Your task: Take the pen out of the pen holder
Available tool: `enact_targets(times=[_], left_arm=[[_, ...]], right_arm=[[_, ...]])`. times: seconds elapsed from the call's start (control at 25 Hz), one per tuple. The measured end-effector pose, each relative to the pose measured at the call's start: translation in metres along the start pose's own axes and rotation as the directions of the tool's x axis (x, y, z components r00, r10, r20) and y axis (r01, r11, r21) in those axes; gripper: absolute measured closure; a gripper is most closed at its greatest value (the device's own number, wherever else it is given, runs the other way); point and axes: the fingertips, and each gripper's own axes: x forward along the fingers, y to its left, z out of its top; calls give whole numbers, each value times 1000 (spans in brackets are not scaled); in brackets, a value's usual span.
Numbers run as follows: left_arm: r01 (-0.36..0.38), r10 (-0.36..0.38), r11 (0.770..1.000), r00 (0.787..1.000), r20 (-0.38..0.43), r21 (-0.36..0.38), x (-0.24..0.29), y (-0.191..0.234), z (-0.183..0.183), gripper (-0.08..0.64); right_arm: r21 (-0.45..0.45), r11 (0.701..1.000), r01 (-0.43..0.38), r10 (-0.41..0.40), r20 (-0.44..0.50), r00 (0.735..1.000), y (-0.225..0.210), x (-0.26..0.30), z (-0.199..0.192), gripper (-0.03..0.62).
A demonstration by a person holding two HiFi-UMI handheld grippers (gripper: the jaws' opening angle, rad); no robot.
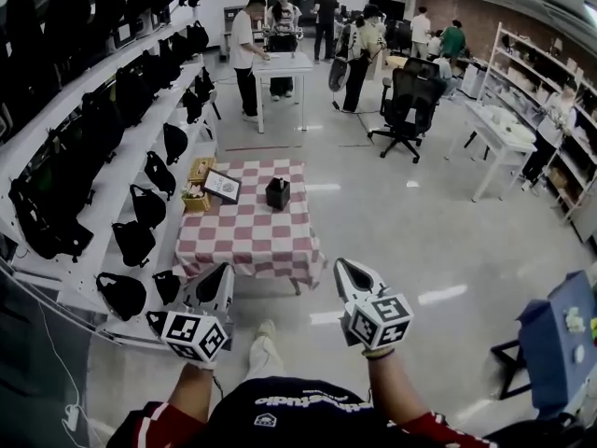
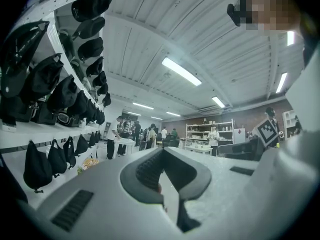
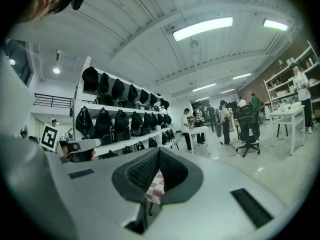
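Note:
A black pen holder [image 1: 277,193] stands on a low table with a red-and-white checked cloth [image 1: 252,236], some way in front of me. The pen itself is too small to make out. My left gripper [image 1: 221,275] and right gripper [image 1: 346,271] are held close to my body, well short of the table's near edge. Both point level and hold nothing. In the left gripper view the left gripper [image 2: 161,152] has its jaw tips together. In the right gripper view the right gripper [image 3: 159,152] is also shut, and a patch of the checked cloth [image 3: 156,188] shows below the tips.
A framed picture [image 1: 222,186] and a yellow box [image 1: 198,184] sit on the table's left side. White shelves with black bags [image 1: 140,101] run along the left. Several people stand at a white table [image 1: 283,63] beyond. An office chair [image 1: 409,105] and a blue stand [image 1: 558,339] are on the right.

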Motion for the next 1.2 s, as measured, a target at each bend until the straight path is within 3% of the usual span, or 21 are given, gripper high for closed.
enact_targets(times=[0.4,1.2], left_arm=[[32,-32,999,999,1,-23,54,31,-8,555],[154,-157,985,987,-34,-83,232,110,-2,555]], right_arm=[[9,999,39,-39,-13,999,-26,39,1,588],[28,989,143,-142,-34,989,-104,178,33,588]])
